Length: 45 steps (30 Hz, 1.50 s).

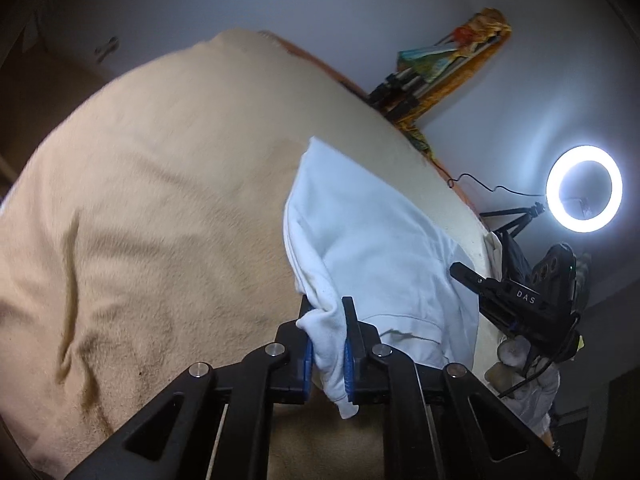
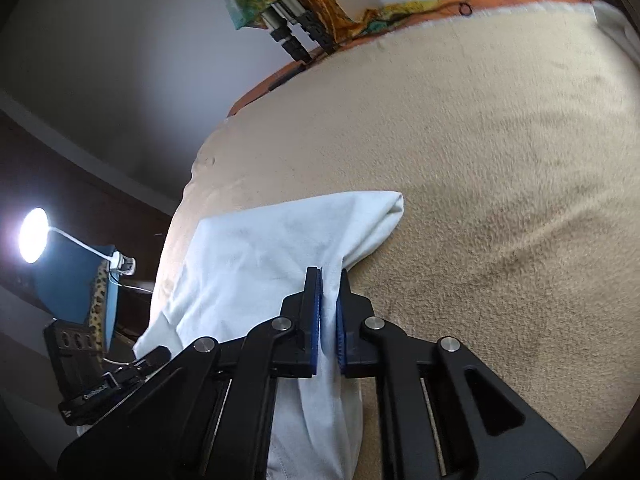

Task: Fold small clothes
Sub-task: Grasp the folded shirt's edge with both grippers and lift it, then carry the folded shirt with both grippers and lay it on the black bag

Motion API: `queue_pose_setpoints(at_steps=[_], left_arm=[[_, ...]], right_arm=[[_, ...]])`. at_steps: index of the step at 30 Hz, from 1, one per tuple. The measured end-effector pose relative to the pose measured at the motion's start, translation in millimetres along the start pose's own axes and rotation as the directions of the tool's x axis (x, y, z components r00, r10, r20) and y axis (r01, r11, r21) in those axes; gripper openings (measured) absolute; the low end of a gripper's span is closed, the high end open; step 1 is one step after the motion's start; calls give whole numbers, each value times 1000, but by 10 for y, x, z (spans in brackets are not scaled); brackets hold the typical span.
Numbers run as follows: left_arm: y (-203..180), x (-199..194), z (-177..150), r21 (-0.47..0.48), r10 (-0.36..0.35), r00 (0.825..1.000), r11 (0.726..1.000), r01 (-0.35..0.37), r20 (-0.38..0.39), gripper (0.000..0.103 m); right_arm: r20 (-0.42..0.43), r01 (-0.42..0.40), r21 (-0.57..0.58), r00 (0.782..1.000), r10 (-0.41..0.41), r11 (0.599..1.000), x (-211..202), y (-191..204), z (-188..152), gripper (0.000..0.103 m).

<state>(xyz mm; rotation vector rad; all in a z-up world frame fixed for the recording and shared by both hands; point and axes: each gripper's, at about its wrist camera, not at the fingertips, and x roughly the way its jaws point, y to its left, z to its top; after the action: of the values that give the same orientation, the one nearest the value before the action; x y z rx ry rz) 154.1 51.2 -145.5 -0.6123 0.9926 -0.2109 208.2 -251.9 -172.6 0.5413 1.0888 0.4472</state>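
A small white garment [image 1: 372, 240] lies on a beige fleece blanket [image 1: 160, 200]. My left gripper [image 1: 329, 308] is shut on a bunched edge of the garment, which hangs between its blue pads. My right gripper [image 2: 330, 276] is shut on another edge of the same white garment [image 2: 260, 248], which stretches away to the left over the blanket [image 2: 480, 160]. The right gripper also shows in the left wrist view [image 1: 464, 270] at the garment's far side. The left gripper shows partly in the right wrist view, at the lower left.
A lit ring light [image 1: 584, 188] on a tripod stands beyond the blanket's edge; it also shows in the right wrist view [image 2: 34, 234]. Colourful cloth and rods [image 1: 448, 68] lean against the white wall. A black cable [image 2: 466, 4] lies at the blanket's far edge.
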Motion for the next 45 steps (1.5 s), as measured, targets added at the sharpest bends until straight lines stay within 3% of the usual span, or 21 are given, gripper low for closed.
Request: queue_pose_setpoints(at_steps=[9, 19, 30, 45], left_arm=[[-182, -129, 27, 50, -41, 998, 998, 39, 40, 7], [-638, -103, -8, 129, -105, 993, 987, 99, 45, 7], [-1520, 290, -121, 231, -190, 981, 954, 190, -23, 7], [-3006, 1062, -211, 400, -254, 966, 881, 254, -54, 7]], right_arm=[[64, 25, -92, 998, -19, 995, -323, 312, 44, 7], [104, 56, -104, 994, -45, 993, -648, 286, 27, 7], [194, 111, -55, 976, -98, 992, -1506, -198, 107, 7], [310, 256, -26, 921, -236, 966, -2619, -1067, 471, 7]])
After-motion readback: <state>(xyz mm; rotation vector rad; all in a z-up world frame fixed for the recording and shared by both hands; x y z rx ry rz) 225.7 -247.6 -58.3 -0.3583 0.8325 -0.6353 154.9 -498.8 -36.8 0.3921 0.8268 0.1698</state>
